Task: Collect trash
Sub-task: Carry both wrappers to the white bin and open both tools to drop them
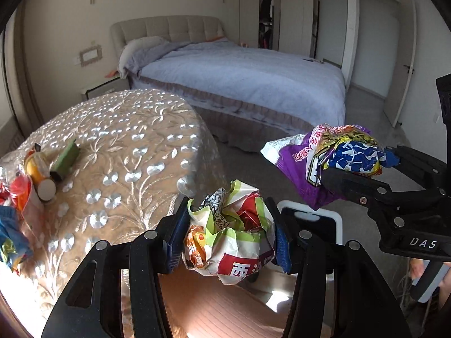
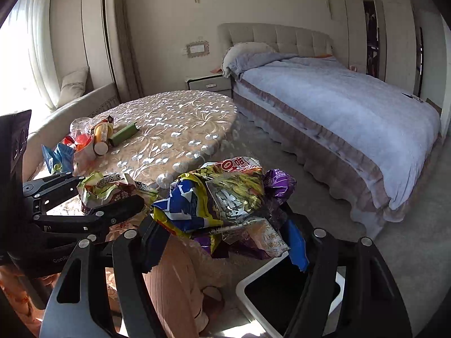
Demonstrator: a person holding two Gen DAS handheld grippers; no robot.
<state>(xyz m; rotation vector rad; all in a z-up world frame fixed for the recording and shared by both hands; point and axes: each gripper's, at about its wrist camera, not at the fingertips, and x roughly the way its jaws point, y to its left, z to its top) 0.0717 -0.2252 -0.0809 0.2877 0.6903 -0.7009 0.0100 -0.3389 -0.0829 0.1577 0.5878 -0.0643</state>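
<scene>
Bed [image 2: 338, 107] with a grey-blue quilt [image 1: 248, 79] and tufted headboard [image 1: 169, 28]; nightstand [image 2: 210, 83] beside it; round table [image 1: 118, 146] under an embroidered cloth; wardrobe [image 1: 282, 8]; curtain [image 2: 33, 42].

wrappers [image 2: 214, 200]: glossy crinkled foil | tablecloth [image 1: 121, 152]: shiny embroidered cloth | claw [image 1: 229, 233]: matt plastic

Both tools [image 1: 229, 225] [image 2: 225, 225] clamped, side by side

Cream-walled bedroom, tufted bed [image 2: 324, 104] with lilac duvet, nightstand [image 2: 210, 84], sunlit curtained window [image 2: 25, 42], grey carpet [image 2: 394, 253]
</scene>
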